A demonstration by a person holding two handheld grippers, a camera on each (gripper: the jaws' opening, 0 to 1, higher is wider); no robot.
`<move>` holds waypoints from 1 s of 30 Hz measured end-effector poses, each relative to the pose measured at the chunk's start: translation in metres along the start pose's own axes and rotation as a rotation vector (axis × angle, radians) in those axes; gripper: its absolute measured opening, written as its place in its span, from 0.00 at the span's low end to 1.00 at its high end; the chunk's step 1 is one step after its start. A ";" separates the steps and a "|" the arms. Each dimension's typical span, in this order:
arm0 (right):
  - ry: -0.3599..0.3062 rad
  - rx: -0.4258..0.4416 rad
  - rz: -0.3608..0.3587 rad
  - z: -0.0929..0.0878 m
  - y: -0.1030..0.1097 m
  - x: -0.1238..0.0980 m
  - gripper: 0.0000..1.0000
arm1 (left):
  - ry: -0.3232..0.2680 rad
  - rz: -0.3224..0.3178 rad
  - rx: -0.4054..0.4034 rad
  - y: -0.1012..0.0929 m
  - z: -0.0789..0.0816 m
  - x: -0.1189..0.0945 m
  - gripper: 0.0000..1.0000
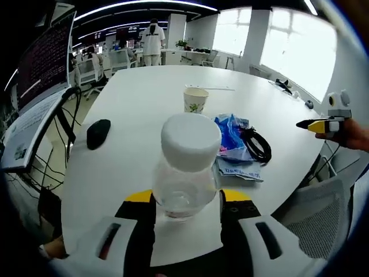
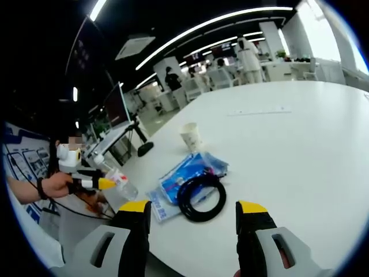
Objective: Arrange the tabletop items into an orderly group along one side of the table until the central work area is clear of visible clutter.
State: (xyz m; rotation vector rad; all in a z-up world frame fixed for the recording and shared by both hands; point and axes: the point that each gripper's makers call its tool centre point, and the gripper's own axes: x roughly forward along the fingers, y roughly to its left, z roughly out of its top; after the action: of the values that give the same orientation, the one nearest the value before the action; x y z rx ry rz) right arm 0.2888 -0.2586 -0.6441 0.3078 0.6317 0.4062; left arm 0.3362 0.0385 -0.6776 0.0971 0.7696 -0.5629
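Left gripper view looks across a white table (image 1: pixel 144 109), and the left gripper (image 1: pixel 187 199) has its two yellow-tipped jaws closed against the sides of a clear plastic bottle (image 1: pixel 185 173) with a white cap (image 1: pixel 190 140), gripping it near the base at the table's near edge. Beyond the bottle stands a paper cup (image 1: pixel 196 99), upright and on its own. Just right of the bottle lies a blue plastic packet (image 1: pixel 233 138), with a flat printed leaflet (image 1: pixel 239 169) partly under it and a coiled black cable (image 1: pixel 256 144) resting on the packet's right side. A black mouse (image 1: pixel 98 133) sits well apart on the left side of the table. At the far right edge of the view, the right gripper (image 1: pixel 317 124) comes in, held by a hand off the table's edge.

In the right gripper view, the right gripper (image 2: pixel 194 216) hangs with its jaws spread wide and nothing between them, above the table just in front of the cable coil (image 2: pixel 202 196). The coil overlaps the blue packet (image 2: pixel 187 173), and the cup (image 2: pixel 191 137) stands farther back. At the left, the other gripper (image 2: pixel 106 183) holds the bottle (image 2: pixel 121 182); its far end is small and blurred here, so the cap is hard to make out. A monitor (image 2: pixel 115 107) stands beyond the table.
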 end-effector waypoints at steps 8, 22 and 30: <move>0.003 0.003 -0.009 -0.001 -0.002 -0.001 0.60 | 0.002 -0.001 0.020 0.002 0.000 0.000 0.37; 0.003 0.008 -0.014 -0.001 -0.003 -0.003 0.60 | -0.019 0.060 -0.020 0.011 0.015 0.015 0.36; 0.008 0.008 -0.018 -0.002 -0.004 -0.004 0.60 | -0.028 0.081 -0.037 0.019 0.030 0.029 0.36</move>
State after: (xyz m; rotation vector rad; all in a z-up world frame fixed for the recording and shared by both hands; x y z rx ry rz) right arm 0.2860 -0.2634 -0.6453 0.3077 0.6431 0.3880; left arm 0.3817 0.0326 -0.6782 0.0859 0.7450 -0.4722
